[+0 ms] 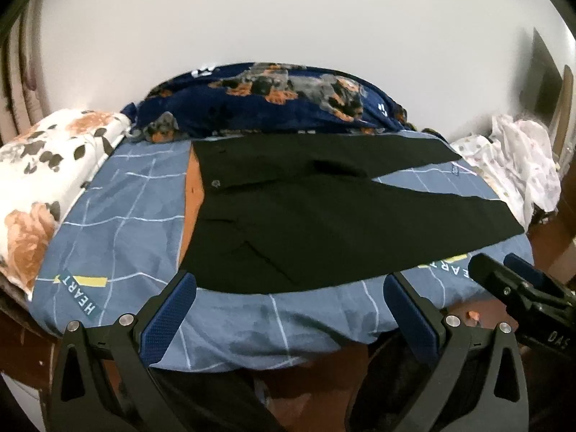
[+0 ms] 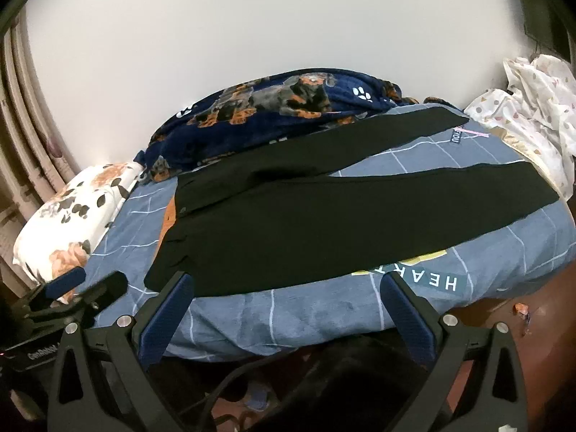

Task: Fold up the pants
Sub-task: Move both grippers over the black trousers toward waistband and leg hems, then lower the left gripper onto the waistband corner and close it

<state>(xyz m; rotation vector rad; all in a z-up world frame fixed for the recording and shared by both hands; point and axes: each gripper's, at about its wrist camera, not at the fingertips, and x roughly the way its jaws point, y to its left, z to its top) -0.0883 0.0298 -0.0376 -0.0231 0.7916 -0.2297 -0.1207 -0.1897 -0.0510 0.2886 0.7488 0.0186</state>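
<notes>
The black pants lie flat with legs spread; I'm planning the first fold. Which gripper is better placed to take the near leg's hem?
Probably the right gripper: open, nearer the hem end of the black pants. The left gripper faces the waistband.

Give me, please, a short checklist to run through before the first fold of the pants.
1. Pants lie flat on the bed, legs spread apart: ok.
2. Left gripper open and empty: ok.
3. Right gripper open and empty: ok.
4. Both grippers off the cloth, short of the near edge: ok.
5. Blanket touches or overlaps the far leg: cannot tell.
6. Small bump in the cloth at the crotch, not smoothed: not ok.
</notes>
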